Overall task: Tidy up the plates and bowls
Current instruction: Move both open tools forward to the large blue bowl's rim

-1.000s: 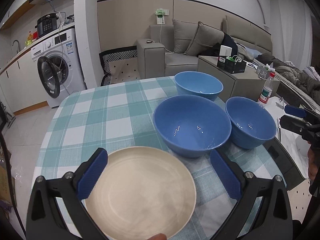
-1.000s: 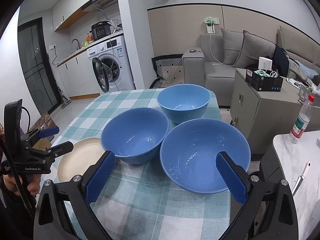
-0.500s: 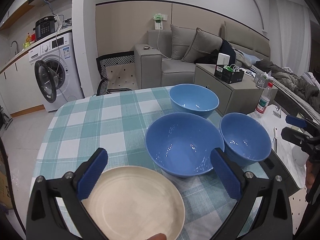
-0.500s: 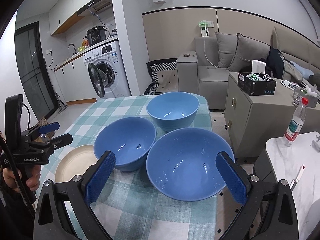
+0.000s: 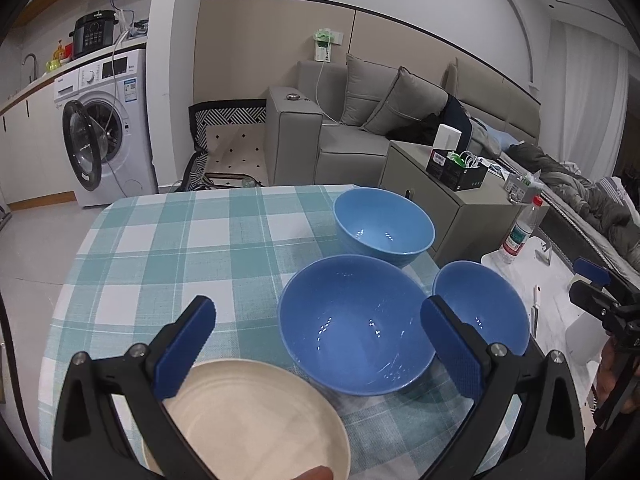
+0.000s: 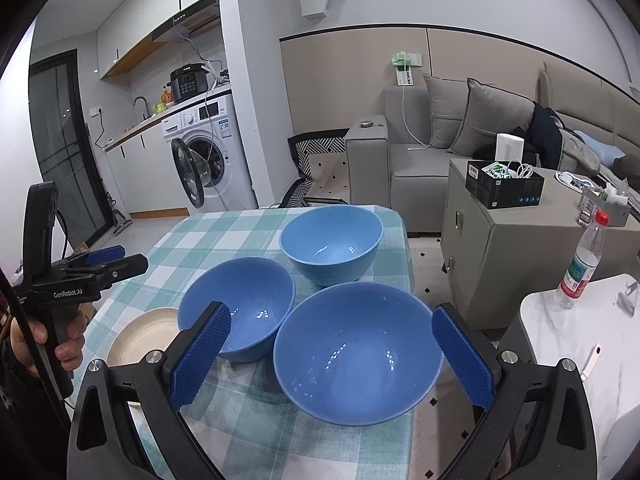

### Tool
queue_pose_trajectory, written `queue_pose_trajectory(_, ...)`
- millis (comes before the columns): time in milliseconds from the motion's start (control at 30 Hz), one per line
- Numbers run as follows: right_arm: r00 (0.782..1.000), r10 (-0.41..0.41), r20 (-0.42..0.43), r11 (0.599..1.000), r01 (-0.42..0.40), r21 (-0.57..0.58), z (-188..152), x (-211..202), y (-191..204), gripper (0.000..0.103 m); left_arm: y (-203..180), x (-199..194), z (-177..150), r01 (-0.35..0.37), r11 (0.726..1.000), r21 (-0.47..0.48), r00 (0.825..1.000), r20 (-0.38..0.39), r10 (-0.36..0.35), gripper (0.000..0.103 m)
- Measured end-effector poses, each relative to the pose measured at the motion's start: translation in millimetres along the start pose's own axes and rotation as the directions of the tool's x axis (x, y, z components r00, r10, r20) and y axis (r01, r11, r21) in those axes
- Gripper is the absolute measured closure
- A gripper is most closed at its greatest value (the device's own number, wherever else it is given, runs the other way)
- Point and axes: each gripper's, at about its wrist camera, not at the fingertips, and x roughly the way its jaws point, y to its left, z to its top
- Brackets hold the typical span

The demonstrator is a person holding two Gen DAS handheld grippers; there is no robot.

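Three blue bowls and a cream plate (image 5: pixel 256 416) sit on the checked table (image 5: pixel 168 248). In the left wrist view the middle bowl (image 5: pixel 356 324) is ahead, the far bowl (image 5: pixel 384 228) behind it, the right bowl (image 5: pixel 480 304) at the table's right edge. My left gripper (image 5: pixel 318 344) is open and empty, above the plate's far rim. In the right wrist view my right gripper (image 6: pixel 330 356) is open and empty, with the right bowl (image 6: pixel 356 352) between its fingers; the middle bowl (image 6: pixel 240 304), far bowl (image 6: pixel 332 240) and plate (image 6: pixel 140 332) lie beyond.
A grey cabinet (image 6: pixel 516 240) stands right of the table. A white marble side table (image 6: pixel 580 340) holds a water bottle (image 6: pixel 584 264). A sofa (image 5: pixel 360 136) and a washing machine (image 5: pixel 104 128) with open door are behind.
Both grippers have pulled back and up from the table. The plate and bowls look farther away and lower in both views. Nothing on the table has moved.
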Motion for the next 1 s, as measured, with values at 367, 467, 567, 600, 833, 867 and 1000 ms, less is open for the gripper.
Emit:
queue_pose_trajectory(367, 1.0, -0.022, -0.019, 1.0, 0.022, 0.014, 17, 22, -11, 0.001, 3, 27, 19, 0.015, 1.0, -0.014, 1.0, -0.02, -0.016, 0.0)
queue_pose_trajectory(467, 1.0, -0.022, -0.021, 1.0, 0.022, 0.019, 21, 27, -15, 0.001, 2, 33, 23, 0.013, 1.0, -0.012, 1.0, -0.026, -0.013, 0.0)
queue_pose_trajectory(567, 0.999, -0.027, -0.025, 0.999, 0.027, 0.027, 26, 33, -21, 0.001, 4, 39, 28, 0.012, 1.0, -0.014, 1.0, -0.029, -0.013, 0.0)
queue_pose_trajectory(600, 0.999, -0.028, -0.027, 0.999, 0.029, 0.03, 28, 35, -23, 0.001, 4, 41, 30, 0.011, 1.0, -0.016, 0.999, -0.031, -0.011, 0.0)
queue_pose_trajectory(833, 0.999, -0.042, -0.027, 0.998, 0.043, 0.047, 41, 47, -38, 0.001, 5, 55, 42, 0.009, 1.0, -0.015, 0.999, -0.045, -0.01, 0.0)
queue_pose_trajectory(867, 0.999, -0.045, -0.029, 0.998, 0.046, 0.049, 43, 49, -40, 0.001, 5, 57, 43, 0.008, 1.0, -0.015, 0.999, -0.047, -0.009, 0.0)
queue_pose_trajectory(1000, 0.998, -0.053, -0.031, 0.997, 0.055, 0.05, 50, 54, -46, 0.001, 3, 65, 50, 0.013, 1.0, -0.004, 0.999, -0.052, -0.013, 0.0)
